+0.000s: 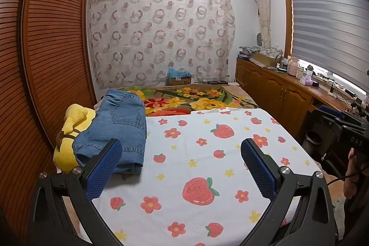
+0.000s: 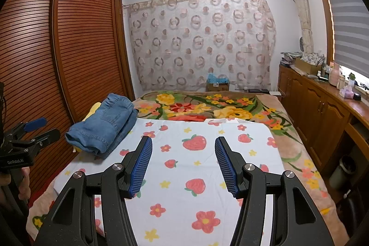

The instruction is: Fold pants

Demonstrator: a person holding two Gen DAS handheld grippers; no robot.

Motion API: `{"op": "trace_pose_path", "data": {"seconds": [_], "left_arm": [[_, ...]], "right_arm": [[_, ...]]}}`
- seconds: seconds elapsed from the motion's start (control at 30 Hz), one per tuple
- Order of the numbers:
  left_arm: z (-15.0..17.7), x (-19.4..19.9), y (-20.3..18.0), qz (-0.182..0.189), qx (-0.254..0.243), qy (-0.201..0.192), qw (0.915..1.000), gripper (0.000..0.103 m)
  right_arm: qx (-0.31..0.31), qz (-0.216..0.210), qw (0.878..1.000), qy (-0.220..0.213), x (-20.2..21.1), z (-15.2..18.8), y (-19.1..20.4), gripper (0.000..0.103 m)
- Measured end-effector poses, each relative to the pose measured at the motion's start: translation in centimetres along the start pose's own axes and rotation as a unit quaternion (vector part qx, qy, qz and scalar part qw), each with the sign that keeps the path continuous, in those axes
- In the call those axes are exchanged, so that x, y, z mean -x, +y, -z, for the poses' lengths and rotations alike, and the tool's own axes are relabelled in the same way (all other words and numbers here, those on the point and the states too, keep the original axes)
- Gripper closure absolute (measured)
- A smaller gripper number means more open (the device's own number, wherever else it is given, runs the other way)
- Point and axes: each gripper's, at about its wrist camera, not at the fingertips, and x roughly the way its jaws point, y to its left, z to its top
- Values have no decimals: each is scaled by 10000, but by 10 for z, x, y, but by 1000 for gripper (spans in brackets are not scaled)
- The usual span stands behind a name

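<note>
Blue denim pants (image 1: pixel 120 128) lie folded in a thick stack at the left edge of the bed, partly on a yellow plush toy (image 1: pixel 69 128); the right wrist view shows the pants (image 2: pixel 103 126) at the left too. My left gripper (image 1: pixel 181 146) is open above the strawberry-print sheet (image 1: pixel 207 153), its left finger just in front of the pants' near edge, nothing between the pads. My right gripper (image 2: pixel 183 142) is open over the sheet (image 2: pixel 196 176), to the right of the pants, holding nothing. The left gripper (image 2: pixel 38 128) also shows at the left edge of the right wrist view, held by a hand.
A brown slatted wardrobe (image 1: pixel 46 50) stands close along the bed's left side. A floral blanket (image 2: pixel 207 107) covers the far part of the bed. Wooden cabinets (image 2: pixel 322 112) with clutter on top run along the right wall under the window. A cardboard box (image 2: pixel 218 85) sits beyond the bed.
</note>
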Motion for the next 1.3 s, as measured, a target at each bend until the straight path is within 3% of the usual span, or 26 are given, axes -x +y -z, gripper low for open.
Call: {"op": "trace_pose_path", "data": {"seconds": [1.3], "left_arm": [[2, 0, 3, 0, -4, -16, 10000, 0]], "right_arm": [[-16, 53, 10000, -4, 1, 2, 1, 44]]}}
